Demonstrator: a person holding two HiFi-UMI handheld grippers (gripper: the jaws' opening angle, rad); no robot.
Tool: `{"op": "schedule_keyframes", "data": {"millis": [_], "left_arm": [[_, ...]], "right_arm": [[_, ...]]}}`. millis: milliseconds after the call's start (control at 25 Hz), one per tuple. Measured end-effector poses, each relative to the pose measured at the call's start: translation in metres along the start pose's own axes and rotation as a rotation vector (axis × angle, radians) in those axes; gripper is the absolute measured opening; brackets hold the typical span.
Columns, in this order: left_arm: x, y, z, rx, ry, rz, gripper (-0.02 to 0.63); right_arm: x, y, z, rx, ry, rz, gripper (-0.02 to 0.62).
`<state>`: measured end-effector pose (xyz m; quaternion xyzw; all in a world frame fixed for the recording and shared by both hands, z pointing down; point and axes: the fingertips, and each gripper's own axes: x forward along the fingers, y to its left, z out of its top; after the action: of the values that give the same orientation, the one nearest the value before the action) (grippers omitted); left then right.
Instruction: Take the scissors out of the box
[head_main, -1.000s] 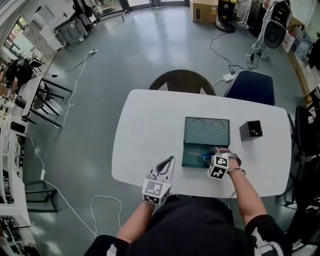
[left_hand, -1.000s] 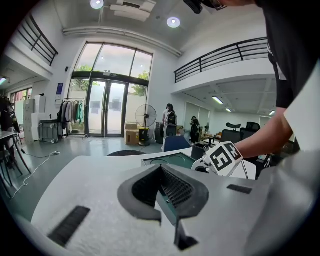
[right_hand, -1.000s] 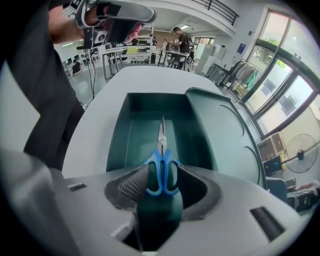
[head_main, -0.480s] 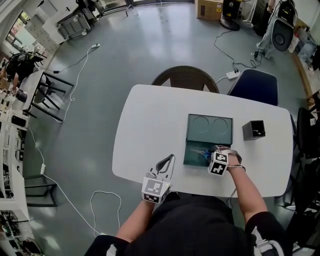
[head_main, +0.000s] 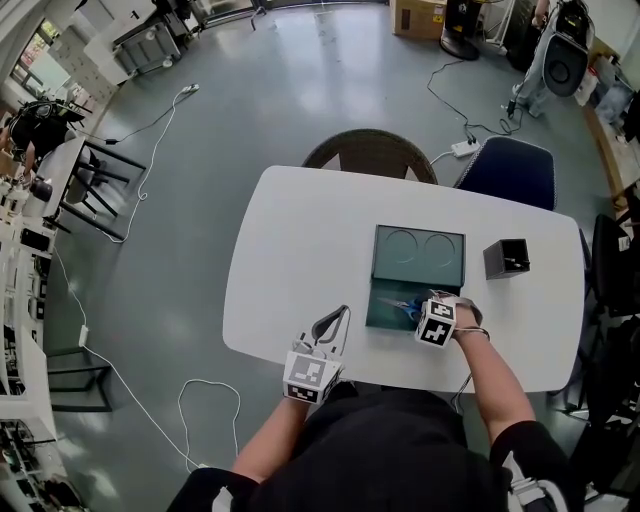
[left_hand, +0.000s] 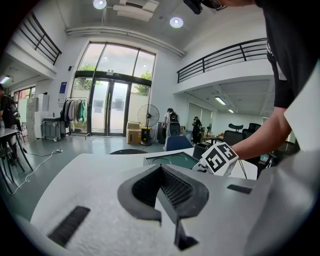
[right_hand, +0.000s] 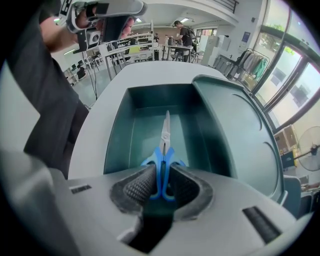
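A dark green box (head_main: 383, 318) lies open on the white table (head_main: 300, 250), its lid (head_main: 418, 255) folded flat behind it. Blue-handled scissors (right_hand: 165, 130) lie in the box tray (right_hand: 120, 130) with their blades pointing away. My right gripper (right_hand: 161, 175) points steeply down into the tray. Its jaws are closing, and the pads (right_hand: 140, 186) press on the blue handles from both sides. In the head view it (head_main: 425, 312) hangs over the scissors (head_main: 398, 303). My left gripper (head_main: 330, 322) rests shut and empty at the table's near edge, left of the box; its tips (left_hand: 160, 169) meet.
A small black square container (head_main: 503, 258) stands to the right of the lid. Behind the table are a brown round-backed chair (head_main: 370, 155) and a dark blue chair (head_main: 505, 170). Cables lie on the grey floor.
The right gripper stays over the near half of the box and has barely shifted. The left gripper has not moved.
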<state>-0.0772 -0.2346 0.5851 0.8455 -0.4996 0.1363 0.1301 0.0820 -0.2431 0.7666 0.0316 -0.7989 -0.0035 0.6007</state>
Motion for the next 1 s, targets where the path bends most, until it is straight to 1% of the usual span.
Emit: {"op": "schedule_keyframes", "data": {"millis": [160,480,600,800,1000], "left_arm": [[0.002,-0.004,0.002,0.0,-0.006,-0.01,0.008],[-0.001,-0.005,0.002,0.008,0.002,-0.015,0.008],[0.0,-0.005,0.008,0.015,0.0,-0.011,0.008],[0.004,-0.01,0.005,0.018,-0.003,-0.038,0.008],[0.007,-0.014,0.005,0.025,-0.004,-0.059,0.008]], "right_arm": [[0.0,-0.001,-0.004,0.021,-0.006,-0.021,0.092],[-0.012,0.002,-0.003,0.02,-0.022,-0.06,0.091],[-0.022,0.001,-0.001,0.02,-0.041,-0.087,0.091],[-0.043,0.0,0.002,0.025,-0.086,-0.14,0.091],[-0.072,-0.003,0.014,0.018,-0.148,-0.209,0.09]]}}
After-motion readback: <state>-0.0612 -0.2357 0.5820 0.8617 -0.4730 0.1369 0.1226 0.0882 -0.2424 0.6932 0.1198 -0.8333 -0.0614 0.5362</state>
